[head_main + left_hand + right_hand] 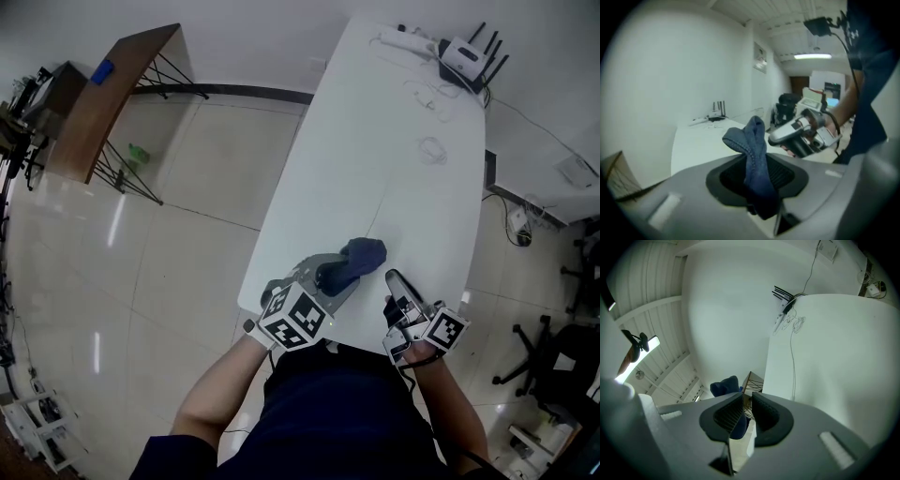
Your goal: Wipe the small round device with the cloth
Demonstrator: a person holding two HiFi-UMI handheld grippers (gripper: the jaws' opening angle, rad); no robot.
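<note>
left gripper (339,269) jaws clamped on the dark blue cloth (364,251). the cloth bunches up out of the pads and is held just over the near end of the white table (375,169). right gripper (394,281) sits just beside it at the near table edge, jaws a narrow gap apart, nothing between them. small round device (432,148) looks to be the white puck with a cord lying far up the table, well apart from both grippers and the cloth. wifi router (466,56) and loose cables at the far end. wooden side table (103,103) off to the left on the floor.
</note>
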